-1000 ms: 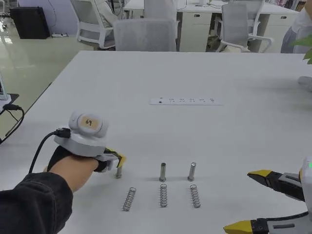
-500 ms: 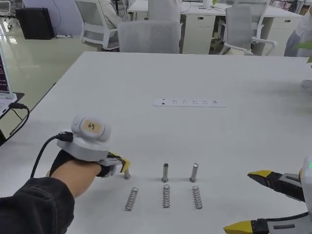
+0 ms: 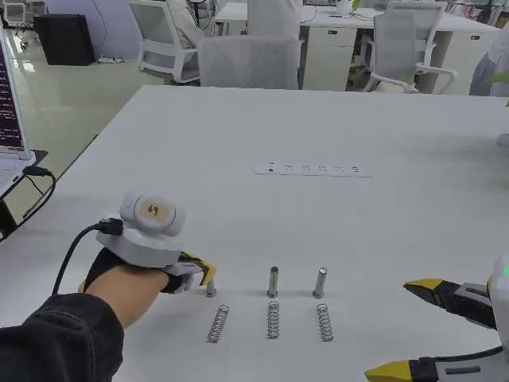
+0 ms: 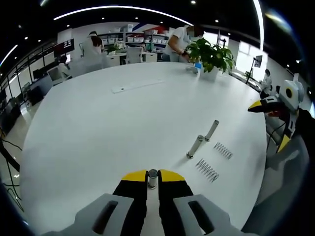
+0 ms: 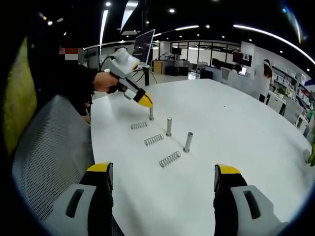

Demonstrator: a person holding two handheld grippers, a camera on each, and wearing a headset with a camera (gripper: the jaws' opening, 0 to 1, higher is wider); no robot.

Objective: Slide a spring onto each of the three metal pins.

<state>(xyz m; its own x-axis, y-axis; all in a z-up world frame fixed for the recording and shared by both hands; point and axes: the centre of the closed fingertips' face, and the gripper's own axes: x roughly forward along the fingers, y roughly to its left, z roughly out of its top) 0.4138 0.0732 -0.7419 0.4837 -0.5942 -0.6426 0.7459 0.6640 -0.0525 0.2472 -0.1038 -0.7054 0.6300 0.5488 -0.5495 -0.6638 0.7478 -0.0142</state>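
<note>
Springs (image 3: pixel 273 318) before pins (image 3: pixel 273 282) — (on table (image 3: pixel 334 223)).

**Surface** (image 3: pixel 318 127): white, smooth, matt with a faint sheen.

**Pins:** the left pin (image 3: pixel 211 288), middle pin (image 3: pixel 273 282) and right pin (image 3: pixel 320 282) are bare grey metal, smooth, with a satin shine.

**Springs** (image 3: pixel 273 319): bare coiled metal wire, bright.

**Left tongs** (image 4: pixel 153 177): matt black fingers with yellow tips, which look like plastic. The housing is smooth white plastic, slightly glossy.

**Right tongs** (image 5: pixel 163 168): same finish.

**Power strip** (image 3: pixel 312 169): white plastic, smooth.

**Cable** (image 3: pixel 67 255): black, rubbery, matt.

**Sleeve** (image 3: pixel 56 342): dark woven cloth, matt.

**Chair back** (image 5: pixel 54 147): grey open mesh.

**Floor** (image 3: pixel 71 103): glossy, with bright reflections.
</note>
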